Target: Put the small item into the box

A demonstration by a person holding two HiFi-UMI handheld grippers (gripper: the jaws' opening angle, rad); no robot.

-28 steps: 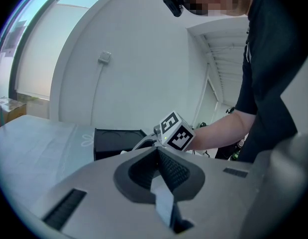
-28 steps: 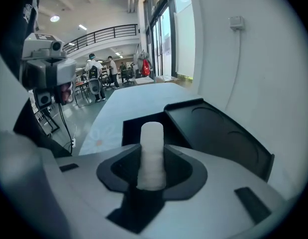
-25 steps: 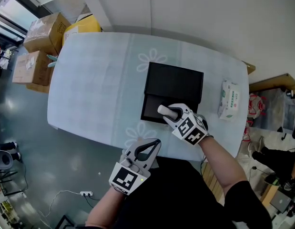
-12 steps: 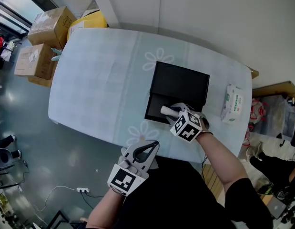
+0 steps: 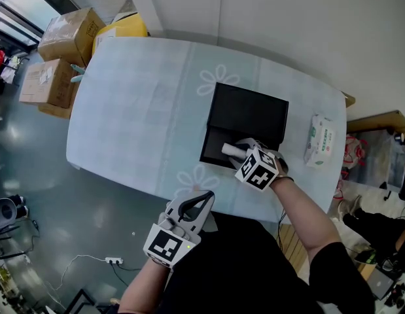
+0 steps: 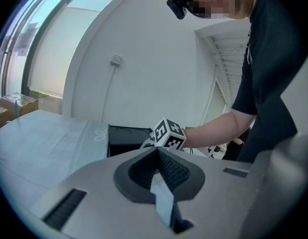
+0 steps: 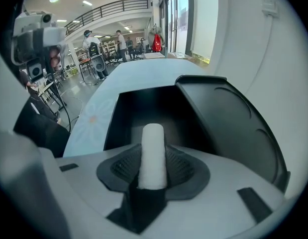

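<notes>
A black box (image 5: 218, 148) lies open on the table's right half, its lid (image 5: 249, 113) laid flat behind the tray. My right gripper (image 5: 236, 152) is shut on a small white cylinder (image 7: 153, 153), which sticks out over the tray's near part (image 7: 144, 111). In the head view the white cylinder (image 5: 229, 150) pokes left from the jaws above the tray. My left gripper (image 5: 201, 200) hangs off the table's near edge, jaws closed together and empty; the left gripper view shows the pads (image 6: 169, 169) pressed against each other.
A pale blue flowered cloth covers the table (image 5: 137, 110). A pack of wet wipes (image 5: 321, 140) lies near the right edge. Cardboard boxes (image 5: 55, 57) and a yellow bag (image 5: 120, 30) sit on the floor at the far left. White wall runs behind the table.
The right gripper with the white cylinder has stayed over the box tray, shifting only slightly. The left gripper has dropped a little lower and left. The head camera has moved.
</notes>
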